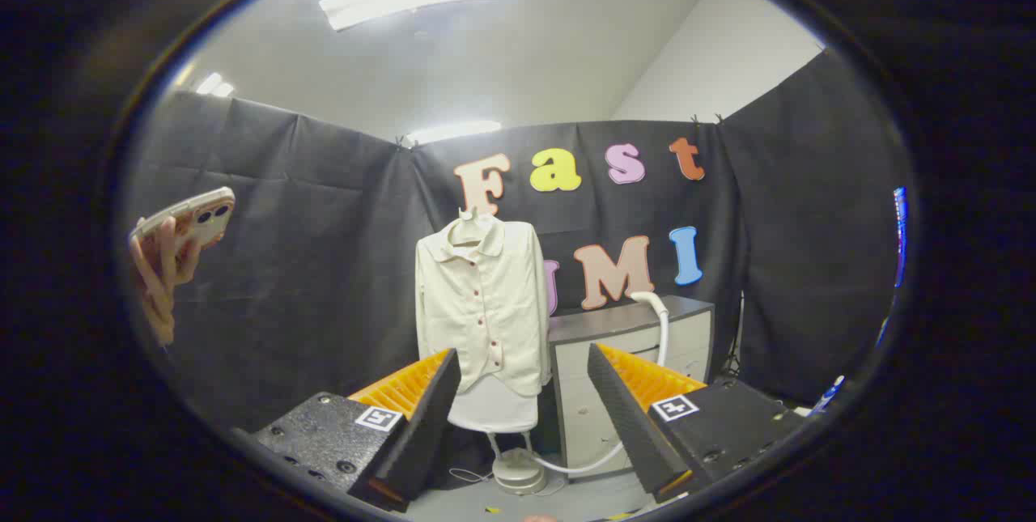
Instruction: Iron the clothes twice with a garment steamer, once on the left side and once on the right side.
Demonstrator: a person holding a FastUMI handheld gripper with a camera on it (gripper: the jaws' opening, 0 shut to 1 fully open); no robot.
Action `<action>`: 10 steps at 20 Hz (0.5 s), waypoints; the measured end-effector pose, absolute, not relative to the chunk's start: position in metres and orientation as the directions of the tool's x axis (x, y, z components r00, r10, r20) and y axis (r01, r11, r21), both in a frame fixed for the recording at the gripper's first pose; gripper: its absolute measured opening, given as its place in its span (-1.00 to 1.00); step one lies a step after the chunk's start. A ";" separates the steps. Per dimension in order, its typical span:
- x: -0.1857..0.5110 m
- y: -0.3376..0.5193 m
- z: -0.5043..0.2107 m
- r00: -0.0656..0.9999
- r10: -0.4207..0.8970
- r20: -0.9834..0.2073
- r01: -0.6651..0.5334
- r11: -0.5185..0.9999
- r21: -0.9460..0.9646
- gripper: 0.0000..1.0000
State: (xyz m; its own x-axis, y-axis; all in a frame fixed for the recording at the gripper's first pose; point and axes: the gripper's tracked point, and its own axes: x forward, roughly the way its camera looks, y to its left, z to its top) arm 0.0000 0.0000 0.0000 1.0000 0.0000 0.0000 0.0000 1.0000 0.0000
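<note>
**Hanging shirt ahead, claw spread**

Facing the booth's back wall, the gripper (524, 409) holds its fingers wide apart with nothing between them. Beyond them a cream shirt (483, 303) hangs upright on a stand (518, 469), long axis vertical, buttoned front toward the camera. Just beside it stands a grey cabinet (631, 344) with a white hose (660, 328) curving down to the floor. At the far side a hand (158, 275) holds a phone (190, 218).

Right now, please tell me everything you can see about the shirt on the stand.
The shirt is cream-white with a collar, long sleeves and a front row of small dark buttons, done up. It looks like soft cloth. It hangs upright on a hanger, draped over a pale board on a round-footed stand, beside a grey cabinet. It stands beyond the open gripper, whose fingers hold nothing.
</note>
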 end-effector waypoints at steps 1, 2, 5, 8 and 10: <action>-0.001 0.000 0.001 1.000 0.002 0.001 -0.002 1.000 0.002 0.92; -0.001 0.001 0.001 1.000 0.004 0.003 -0.004 1.000 -0.003 0.92; -0.001 0.003 -0.002 1.000 0.013 -0.011 -0.014 1.000 -0.021 0.92; 0.003 0.004 -0.004 1.000 0.016 -0.013 -0.016 0.999 -0.032 0.92; 0.002 0.003 -0.007 1.000 0.016 -0.021 -0.017 0.999 -0.045 0.93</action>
